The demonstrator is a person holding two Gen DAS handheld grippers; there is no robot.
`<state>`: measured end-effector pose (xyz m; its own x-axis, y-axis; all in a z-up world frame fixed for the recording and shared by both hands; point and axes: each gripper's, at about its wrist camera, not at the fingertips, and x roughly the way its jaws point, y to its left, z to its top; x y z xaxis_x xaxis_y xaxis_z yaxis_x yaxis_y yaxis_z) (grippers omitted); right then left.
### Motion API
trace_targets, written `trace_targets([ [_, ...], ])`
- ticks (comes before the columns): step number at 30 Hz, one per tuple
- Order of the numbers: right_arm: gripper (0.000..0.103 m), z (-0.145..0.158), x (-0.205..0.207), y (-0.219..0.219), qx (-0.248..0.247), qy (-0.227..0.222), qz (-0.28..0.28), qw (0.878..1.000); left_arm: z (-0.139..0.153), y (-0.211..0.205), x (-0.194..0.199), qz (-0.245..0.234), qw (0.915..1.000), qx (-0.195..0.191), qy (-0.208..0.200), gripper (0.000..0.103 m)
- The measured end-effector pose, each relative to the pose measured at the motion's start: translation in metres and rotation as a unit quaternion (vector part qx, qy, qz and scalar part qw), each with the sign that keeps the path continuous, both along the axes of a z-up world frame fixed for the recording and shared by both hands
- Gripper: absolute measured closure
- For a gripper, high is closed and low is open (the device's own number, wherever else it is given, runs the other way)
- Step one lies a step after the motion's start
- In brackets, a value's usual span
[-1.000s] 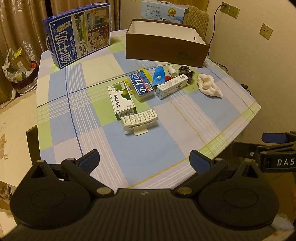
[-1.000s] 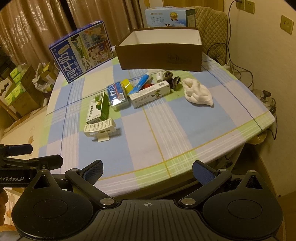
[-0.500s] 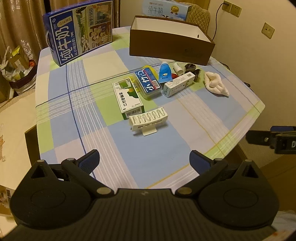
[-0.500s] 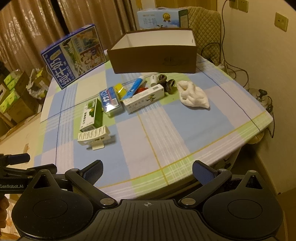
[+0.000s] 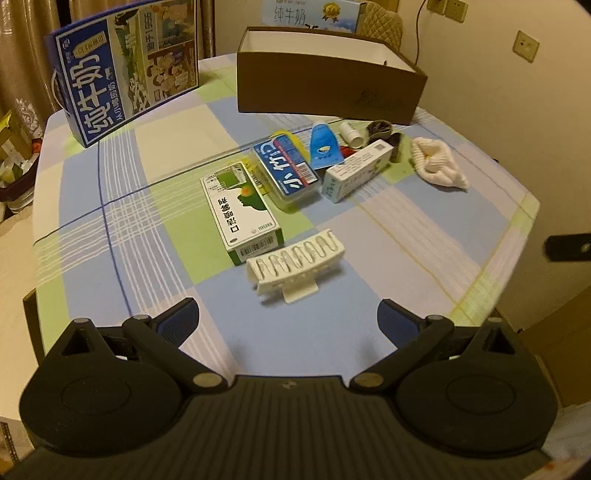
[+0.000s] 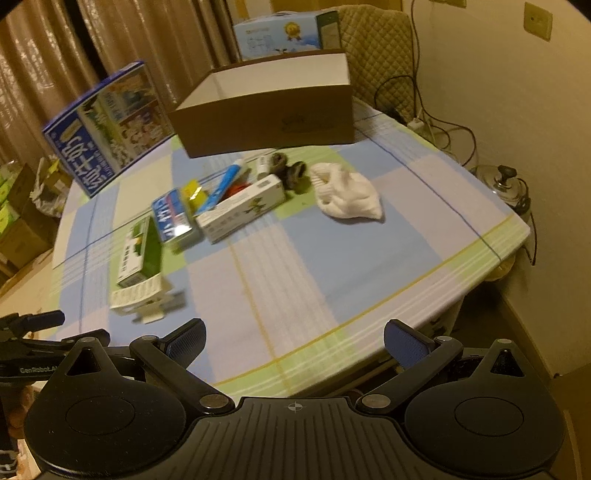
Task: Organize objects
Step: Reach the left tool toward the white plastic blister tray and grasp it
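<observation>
A white ribbed clip [image 5: 295, 263] [image 6: 142, 299] lies nearest on the checked tablecloth [image 5: 424, 229], just ahead of my open left gripper [image 5: 286, 323]. Behind it sit a green-and-white box [image 5: 240, 210] [image 6: 138, 253], a blue-labelled clear case [image 5: 286, 168] [image 6: 171, 214], a blue tube [image 5: 323, 146] [image 6: 226, 181], a long white box [image 5: 356, 170] [image 6: 242, 210] and a white cloth [image 5: 437, 166] [image 6: 345, 194]. An open brown cardboard box [image 5: 325, 79] [image 6: 269, 114] stands at the back. My right gripper [image 6: 293, 343] hangs open over the table's near edge, holding nothing.
A blue milk carton [image 5: 125, 70] [image 6: 107, 125] stands at the back left, a pale blue carton [image 6: 288, 33] behind the brown box. A quilted chair [image 6: 384, 55], wall cables and a steel pot [image 6: 504, 184] lie to the right. Small dark items [image 6: 291, 171] sit by the cloth.
Both grippers have moved forward toward the table, so the objects look larger. The left one now hangs over the cloth near the clip. Both stay open; no object has shifted.
</observation>
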<state>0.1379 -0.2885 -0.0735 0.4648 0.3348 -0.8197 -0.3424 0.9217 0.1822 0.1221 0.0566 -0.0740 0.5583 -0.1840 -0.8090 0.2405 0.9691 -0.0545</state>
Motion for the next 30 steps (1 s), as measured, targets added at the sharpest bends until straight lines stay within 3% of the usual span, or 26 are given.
trace_targets([
  [7,0.002,-0.005,0.039,-0.016,-0.011,0.01,-0.01,1.0,-0.037,-0.006,0.029,0.018,0.9997,0.011,0.016,0.004],
  [14,0.002,-0.013,0.064,-0.023,-0.019,0.023,-0.013,0.999,-0.05,-0.021,0.043,0.031,0.9994,0.001,0.013,0.004],
  [18,0.002,-0.018,0.071,-0.026,-0.022,0.032,-0.015,0.999,-0.051,-0.035,0.041,0.011,0.9997,-0.014,0.017,0.006],
  [26,0.002,-0.025,0.074,-0.027,-0.026,0.042,-0.022,0.999,-0.053,-0.071,0.03,-0.078,0.9967,-0.013,0.022,0.01],
  [30,0.002,-0.027,0.072,-0.033,-0.027,0.045,-0.032,0.998,-0.049,-0.067,0.035,-0.077,0.996,-0.018,0.042,0.012],
])
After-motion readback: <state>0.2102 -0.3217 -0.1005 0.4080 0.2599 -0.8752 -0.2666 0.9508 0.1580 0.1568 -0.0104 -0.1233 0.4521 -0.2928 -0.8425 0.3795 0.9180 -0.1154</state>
